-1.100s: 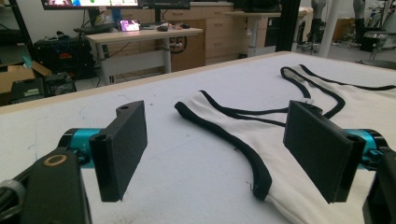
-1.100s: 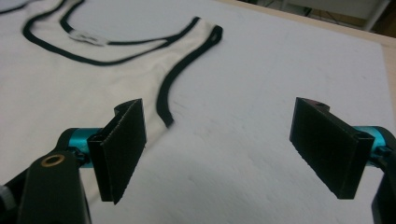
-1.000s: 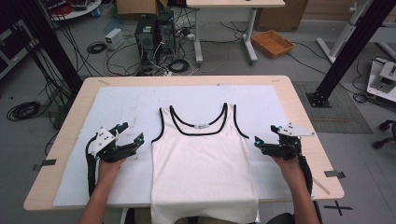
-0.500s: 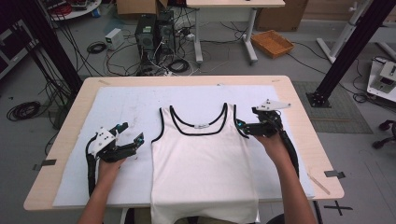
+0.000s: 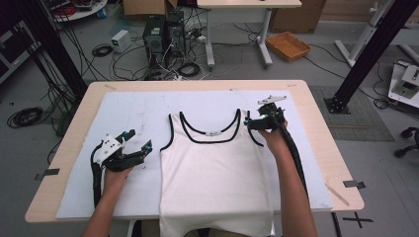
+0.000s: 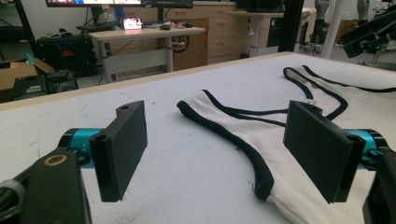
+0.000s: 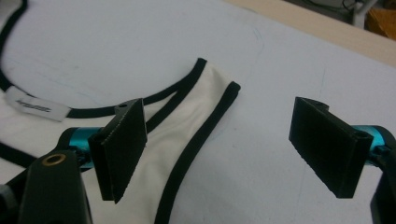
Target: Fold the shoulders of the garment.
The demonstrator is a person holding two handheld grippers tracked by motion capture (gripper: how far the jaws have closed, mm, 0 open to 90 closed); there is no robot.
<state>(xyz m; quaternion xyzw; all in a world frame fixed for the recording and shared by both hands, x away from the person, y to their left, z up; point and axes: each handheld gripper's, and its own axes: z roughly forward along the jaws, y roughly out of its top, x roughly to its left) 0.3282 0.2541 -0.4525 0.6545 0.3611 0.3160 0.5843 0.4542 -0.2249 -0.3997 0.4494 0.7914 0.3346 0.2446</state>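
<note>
A white tank top (image 5: 215, 168) with black trim lies flat on the mat, its hem hanging over the near table edge. My right gripper (image 5: 249, 123) stands open over the right shoulder strap (image 7: 205, 102), which runs between the two jaws just below them; the neck label (image 7: 35, 108) shows to their left. My left gripper (image 5: 138, 140) rests open on the mat, left of the shirt and apart from it. In the left gripper view the open left gripper (image 6: 217, 140) faces the left armhole trim (image 6: 233, 140), with nothing held.
A white mat (image 5: 128, 113) covers most of the wooden table (image 5: 316, 123). A tape strip (image 5: 338, 193) lies near the right front corner. Beyond the table, computers (image 5: 160, 32), cables and a wicker basket (image 5: 288, 45) sit on the floor.
My right gripper has moved forward and left, from beside the shirt's right side to over its right shoulder strap. The left gripper has stayed put.
</note>
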